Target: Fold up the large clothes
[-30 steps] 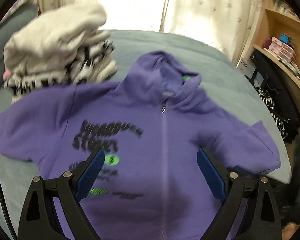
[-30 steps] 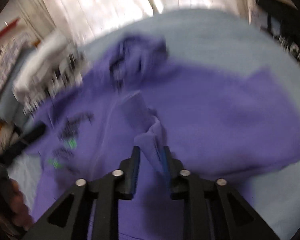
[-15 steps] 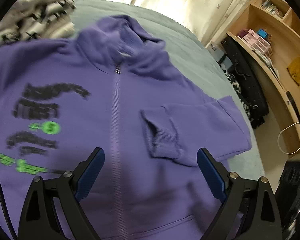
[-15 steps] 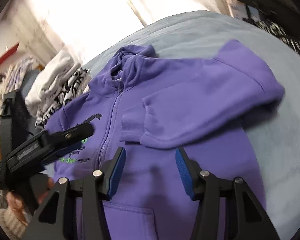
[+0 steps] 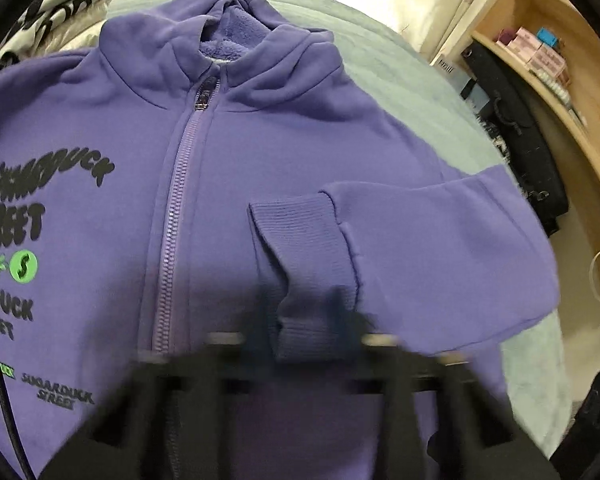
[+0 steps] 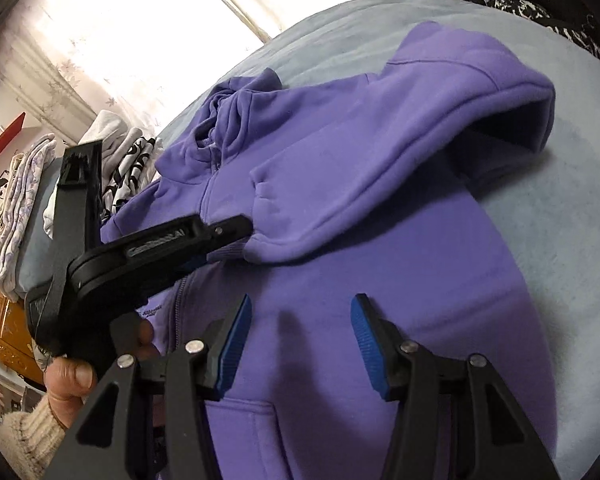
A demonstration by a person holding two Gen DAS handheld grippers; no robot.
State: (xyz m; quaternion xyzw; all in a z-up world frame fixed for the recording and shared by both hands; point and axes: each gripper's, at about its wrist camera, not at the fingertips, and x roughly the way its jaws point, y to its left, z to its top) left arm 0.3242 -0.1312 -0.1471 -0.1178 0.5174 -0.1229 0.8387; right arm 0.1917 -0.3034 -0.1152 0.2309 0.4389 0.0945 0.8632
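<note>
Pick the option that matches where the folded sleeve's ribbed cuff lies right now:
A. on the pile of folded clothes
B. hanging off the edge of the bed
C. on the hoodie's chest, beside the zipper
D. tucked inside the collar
C: the cuff of the folded-in sleeve rests on the front of the hoodie, just to the side of the zipper.

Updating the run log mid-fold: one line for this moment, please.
stage: sleeve fold | left gripper: closing around sleeve cuff, blurred | right gripper: open above purple hoodie | surface: bed
</note>
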